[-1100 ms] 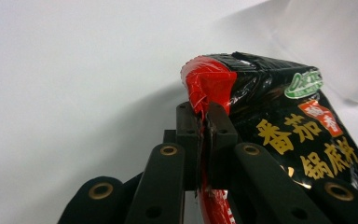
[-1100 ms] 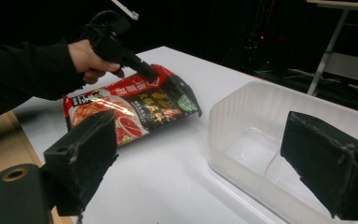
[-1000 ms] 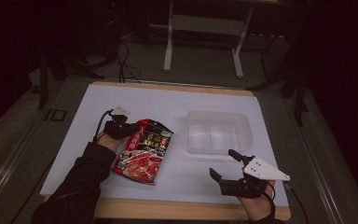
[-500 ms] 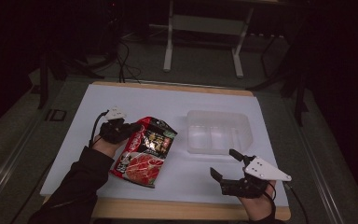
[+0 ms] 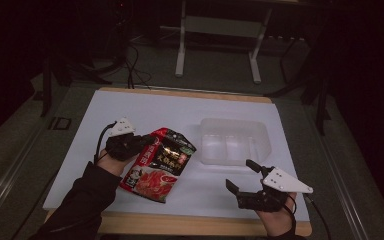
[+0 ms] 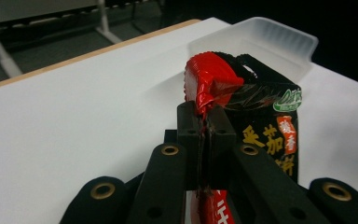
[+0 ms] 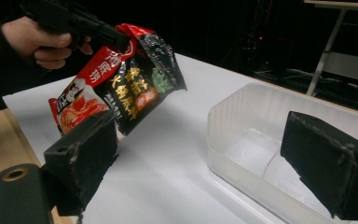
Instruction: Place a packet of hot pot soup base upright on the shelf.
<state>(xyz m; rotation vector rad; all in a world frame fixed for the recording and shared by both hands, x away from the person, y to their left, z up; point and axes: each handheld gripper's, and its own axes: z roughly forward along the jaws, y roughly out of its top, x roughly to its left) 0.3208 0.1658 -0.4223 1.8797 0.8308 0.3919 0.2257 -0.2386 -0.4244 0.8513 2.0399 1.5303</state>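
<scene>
On the left side of the white table point(image 5: 145, 107), the left gripper point(image 5: 139, 144) has its fingers point(image 6: 189, 135) pressed together on the upper corner of a red and black snack bag point(image 5: 159, 162). From the left gripper view the red edge of the bag is crumpled and pinched between the two fingers, and the rest of the bag goes away to the right of them. From the right gripper view the bag hangs down from this grip, tilted, with its lower end close to the table. The right gripper point(image 5: 244, 176) is near the front edge of the table, on the right side, and its fingers point(image 7: 81, 154) stand wide apart with nothing between them. A clear plastic container point(image 5: 235, 131) lies on the table just beyond the right gripper, to the right of the bag. The bag is well apart from the right gripper's fingers.
</scene>
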